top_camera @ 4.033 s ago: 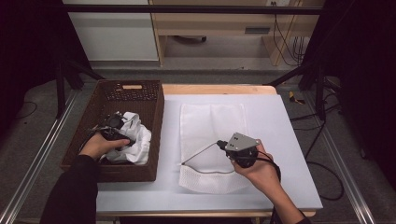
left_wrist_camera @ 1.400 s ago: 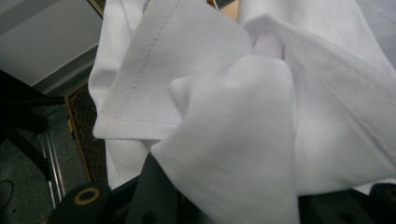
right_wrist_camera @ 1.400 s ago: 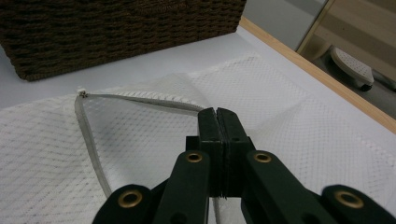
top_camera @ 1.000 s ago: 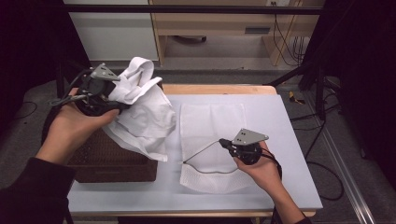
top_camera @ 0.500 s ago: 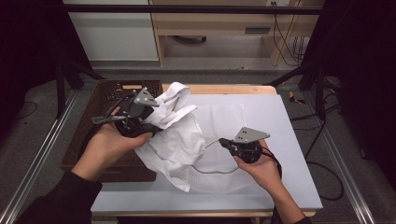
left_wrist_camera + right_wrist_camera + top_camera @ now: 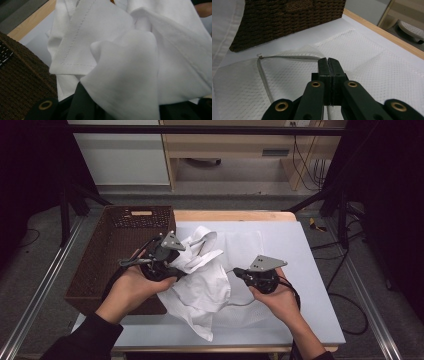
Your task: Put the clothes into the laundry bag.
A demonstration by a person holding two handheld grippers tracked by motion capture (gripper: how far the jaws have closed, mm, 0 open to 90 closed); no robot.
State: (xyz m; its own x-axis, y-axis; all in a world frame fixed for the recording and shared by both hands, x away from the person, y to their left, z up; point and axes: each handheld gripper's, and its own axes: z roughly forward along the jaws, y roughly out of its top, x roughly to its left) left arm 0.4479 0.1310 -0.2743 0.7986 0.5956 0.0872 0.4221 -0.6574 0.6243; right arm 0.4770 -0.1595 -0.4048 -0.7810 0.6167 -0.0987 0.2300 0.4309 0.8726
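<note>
A crumpled white garment (image 6: 200,282) hangs from my left gripper (image 6: 180,264), which is shut on a bunch of it just above the table, beside the basket. In the left gripper view the cloth (image 6: 125,62) covers the jaws. A white mesh laundry bag (image 6: 245,245) lies flat on the table, partly under the garment. My right gripper (image 6: 239,273) holds the bag's zipped edge. In the right gripper view its jaws (image 6: 328,65) are pressed together on the mesh bag (image 6: 374,75), and the zipper edge (image 6: 287,57) is lifted into an open flap.
A dark wicker basket (image 6: 100,260) stands at the table's left. The white table top (image 6: 310,270) has a wooden far edge (image 6: 235,215). Cables trail from both grippers. Past the table are a floor and cabinets.
My left gripper lifted the garment out of the basket, swung it high, then carried it right and down over the mesh bag. My right gripper has stayed on the bag's edge.
</note>
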